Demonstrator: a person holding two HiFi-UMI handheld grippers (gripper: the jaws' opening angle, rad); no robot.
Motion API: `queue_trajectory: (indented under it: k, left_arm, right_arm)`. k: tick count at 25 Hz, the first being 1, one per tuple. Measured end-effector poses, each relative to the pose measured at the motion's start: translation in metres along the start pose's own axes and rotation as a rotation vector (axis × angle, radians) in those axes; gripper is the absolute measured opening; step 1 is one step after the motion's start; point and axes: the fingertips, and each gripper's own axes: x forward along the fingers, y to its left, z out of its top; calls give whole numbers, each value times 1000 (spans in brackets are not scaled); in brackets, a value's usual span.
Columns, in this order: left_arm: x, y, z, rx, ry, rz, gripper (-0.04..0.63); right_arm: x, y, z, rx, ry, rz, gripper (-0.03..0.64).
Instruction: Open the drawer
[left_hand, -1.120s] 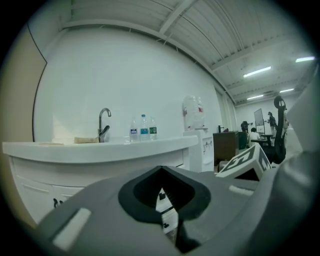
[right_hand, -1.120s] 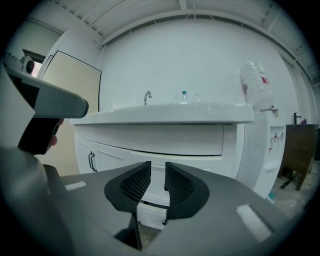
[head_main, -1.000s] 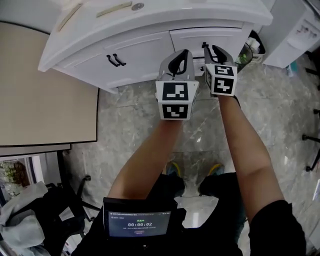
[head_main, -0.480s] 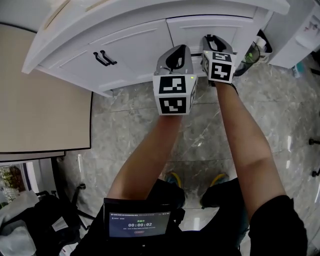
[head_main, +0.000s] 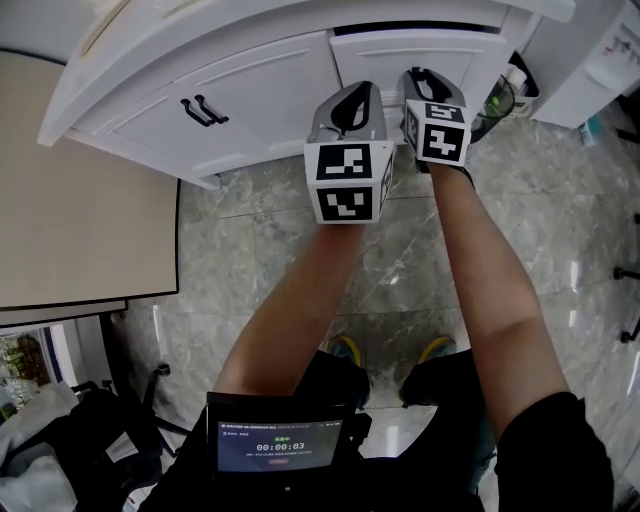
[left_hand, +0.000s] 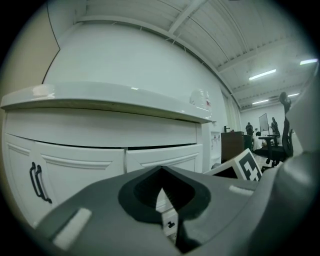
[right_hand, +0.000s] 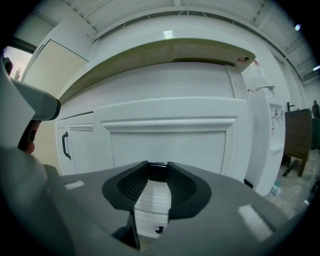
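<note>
The white cabinet's right drawer front (head_main: 400, 52) stands slightly out, with a dark gap along its top edge. My right gripper (head_main: 426, 82) is shut on the drawer's black handle, which shows as a dark bar between the jaw tips of the right gripper (right_hand: 157, 173). The drawer's panelled front (right_hand: 170, 142) fills the right gripper view. My left gripper (head_main: 347, 102) hovers just left of the right one, in front of the cabinet, shut with nothing held. In the left gripper view the left gripper (left_hand: 161, 189) has its jaws meeting at the tips.
The left cabinet front carries a pair of black handles (head_main: 201, 109). A beige tabletop (head_main: 80, 190) lies at the left, with a black chair and bag (head_main: 90, 440) below it. A bin (head_main: 500, 98) and a white unit (head_main: 600, 55) stand at the right. The floor is grey marble (head_main: 250, 240).
The right gripper has kept hold of the handle and drawn back a little. A dark gap has appeared above the right drawer front. The left gripper stayed beside it.
</note>
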Motion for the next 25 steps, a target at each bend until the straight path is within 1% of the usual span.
queue_trajectory:
  k: [14,19,25]
  left_arm:
    - [-36,-27,5,-33,33,-7,2]
    - [-53,-33,2,-41,41,-1,0]
    - [-67,-46,0,-47,51,-19,2]
  right_arm:
    - [-74,10,-18,7,32,-4,144]
    - [-107,11,-28,33,38,-18,143]
    - [-119,13,-31,22,60,-17,141]
